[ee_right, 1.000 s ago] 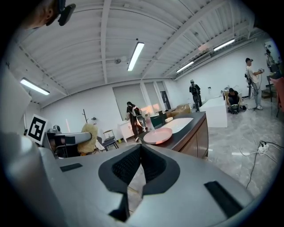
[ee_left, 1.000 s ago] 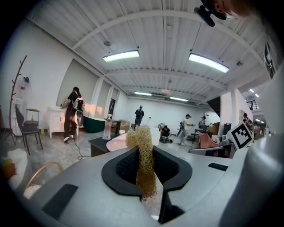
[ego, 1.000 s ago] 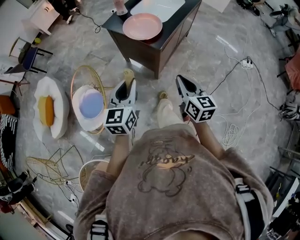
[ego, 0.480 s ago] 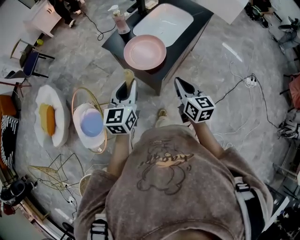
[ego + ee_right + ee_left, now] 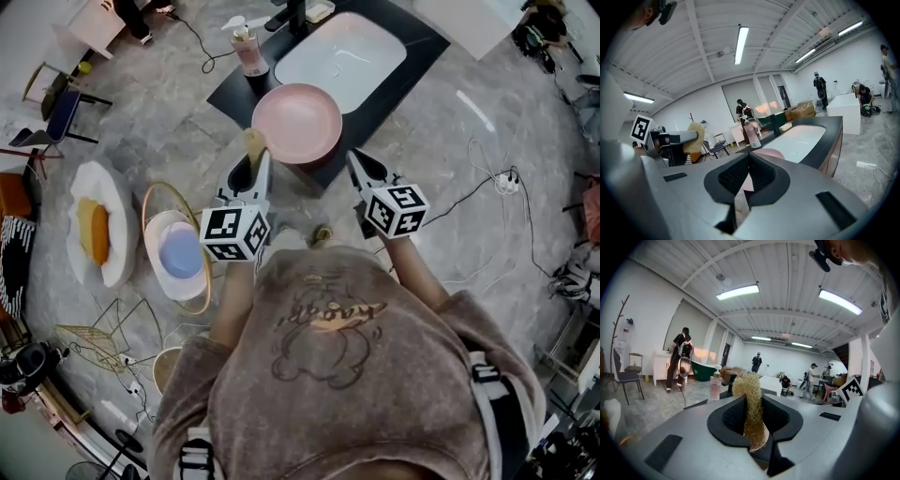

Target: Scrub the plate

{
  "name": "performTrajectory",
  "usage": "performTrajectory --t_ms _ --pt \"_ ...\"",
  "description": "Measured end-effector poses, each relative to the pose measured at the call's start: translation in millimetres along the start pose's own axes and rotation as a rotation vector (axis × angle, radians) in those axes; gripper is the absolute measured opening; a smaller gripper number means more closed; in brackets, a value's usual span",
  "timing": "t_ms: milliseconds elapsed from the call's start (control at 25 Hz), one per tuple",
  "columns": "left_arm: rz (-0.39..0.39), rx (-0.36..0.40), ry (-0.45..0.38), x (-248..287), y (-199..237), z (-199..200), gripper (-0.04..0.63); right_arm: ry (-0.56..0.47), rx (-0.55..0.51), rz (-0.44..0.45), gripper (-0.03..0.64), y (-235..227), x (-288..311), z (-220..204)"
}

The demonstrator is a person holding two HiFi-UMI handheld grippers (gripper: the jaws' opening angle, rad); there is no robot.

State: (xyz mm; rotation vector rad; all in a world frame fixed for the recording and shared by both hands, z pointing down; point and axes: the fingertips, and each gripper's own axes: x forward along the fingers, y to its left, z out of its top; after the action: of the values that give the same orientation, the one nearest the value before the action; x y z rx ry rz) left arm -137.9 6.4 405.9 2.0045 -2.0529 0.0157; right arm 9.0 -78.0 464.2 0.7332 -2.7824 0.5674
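A round pink plate [image 5: 296, 123] lies on the near corner of a dark counter [image 5: 234, 89]. My left gripper [image 5: 253, 161] is shut on a tan mesh scrubber [image 5: 254, 142], whose tuft sticks out past the jaws just short of the plate's left rim. In the left gripper view the scrubber [image 5: 752, 408] is pinched upright in that gripper [image 5: 755, 430]. My right gripper [image 5: 357, 163] is shut with nothing in it, at the plate's right rim. In the right gripper view its tips [image 5: 749, 159] point over the plate [image 5: 765, 154].
A white sink [image 5: 343, 59] is set into the counter behind the plate, with a pink soap bottle [image 5: 249, 50] and a dark tap [image 5: 298, 17]. On the floor to the left are a wire basket [image 5: 178, 246], a white dish [image 5: 99, 225] and a chair [image 5: 58, 108]. Cables [image 5: 487, 178] run at the right.
The counter, plate and sink have drawn nearer in the head view as the person stepped up to them. Both grippers now reach the plate's edge. Their grips are unchanged.
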Motion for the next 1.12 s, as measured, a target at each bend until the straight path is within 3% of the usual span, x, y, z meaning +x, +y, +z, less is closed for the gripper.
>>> performTrajectory --t_ms 480,920,1120 --pt "-0.163 0.037 0.042 82 39 18 0.075 -0.043 0.037 -0.119 0.0 -28 58 27" --pt "-0.3 0.041 0.091 124 56 23 0.075 -0.082 0.026 -0.225 0.003 -47 92 50" --pt "-0.297 0.035 0.099 138 62 25 0.075 -0.045 0.029 -0.167 0.131 -51 111 52"
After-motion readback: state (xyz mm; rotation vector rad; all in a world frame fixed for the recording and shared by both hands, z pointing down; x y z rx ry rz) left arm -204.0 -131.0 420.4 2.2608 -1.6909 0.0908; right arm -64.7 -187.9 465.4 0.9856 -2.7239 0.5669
